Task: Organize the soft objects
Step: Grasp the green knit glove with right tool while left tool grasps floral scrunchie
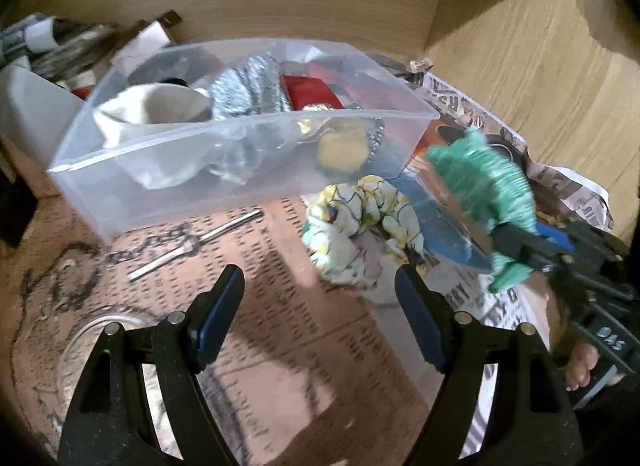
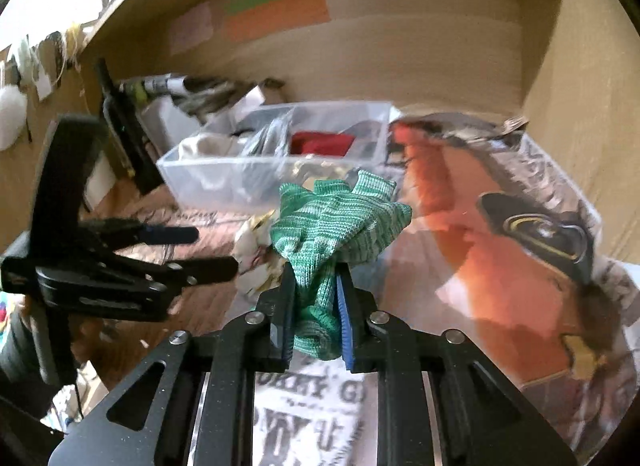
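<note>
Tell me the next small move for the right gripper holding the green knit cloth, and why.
Probably carry it forward over the clear bin and release. The right gripper is shut on the green knit cloth, held short of the bin, which already holds other soft items. The left gripper is open near the floral cloth.

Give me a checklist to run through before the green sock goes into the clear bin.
1. Grip on the green sock: ok, the right gripper is shut on its lower part, the rest bunched above the fingers.
2. Sock lifted off the newspaper: ok, it hangs in the gripper.
3. Room in the clear bin: cannot tell, it already holds a white cloth, a red item and more.
4. Left gripper free: ok, open and holding nothing.
5. Floral cloth out of the way: not ok, it lies in front of the bin, near the sock's path.
</note>
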Demonstrator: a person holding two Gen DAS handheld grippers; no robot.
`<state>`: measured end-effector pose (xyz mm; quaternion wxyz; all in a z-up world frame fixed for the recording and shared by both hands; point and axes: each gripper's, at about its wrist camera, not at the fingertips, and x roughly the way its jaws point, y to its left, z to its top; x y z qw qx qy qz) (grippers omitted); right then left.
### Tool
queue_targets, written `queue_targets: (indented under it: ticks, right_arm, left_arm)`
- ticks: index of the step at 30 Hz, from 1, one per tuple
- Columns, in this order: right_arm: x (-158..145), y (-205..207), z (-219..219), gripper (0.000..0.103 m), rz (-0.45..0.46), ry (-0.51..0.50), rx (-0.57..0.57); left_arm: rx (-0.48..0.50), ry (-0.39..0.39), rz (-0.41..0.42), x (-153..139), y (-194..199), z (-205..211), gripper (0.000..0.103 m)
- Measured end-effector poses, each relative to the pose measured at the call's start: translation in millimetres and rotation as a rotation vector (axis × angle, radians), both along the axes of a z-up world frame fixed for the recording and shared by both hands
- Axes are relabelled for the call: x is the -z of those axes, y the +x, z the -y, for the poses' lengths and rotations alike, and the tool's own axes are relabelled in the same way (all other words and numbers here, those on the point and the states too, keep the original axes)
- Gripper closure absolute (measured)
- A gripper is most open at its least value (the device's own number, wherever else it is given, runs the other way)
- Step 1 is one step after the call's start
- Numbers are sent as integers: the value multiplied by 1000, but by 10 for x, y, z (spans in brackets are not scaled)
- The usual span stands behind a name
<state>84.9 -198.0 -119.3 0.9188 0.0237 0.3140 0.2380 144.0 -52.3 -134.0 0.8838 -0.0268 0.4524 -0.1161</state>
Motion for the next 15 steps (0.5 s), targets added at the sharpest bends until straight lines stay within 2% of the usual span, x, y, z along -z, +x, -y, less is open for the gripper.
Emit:
queue_targets:
  ticks: [6, 15]
  right_arm:
    - [-37, 50, 167, 87, 22, 19, 49]
    - [-16, 92, 320, 87, 25, 41, 78]
  left_arm:
    - [10, -31, -58, 92, 239, 210, 25]
    - [62, 102, -10, 144, 337, 600, 26]
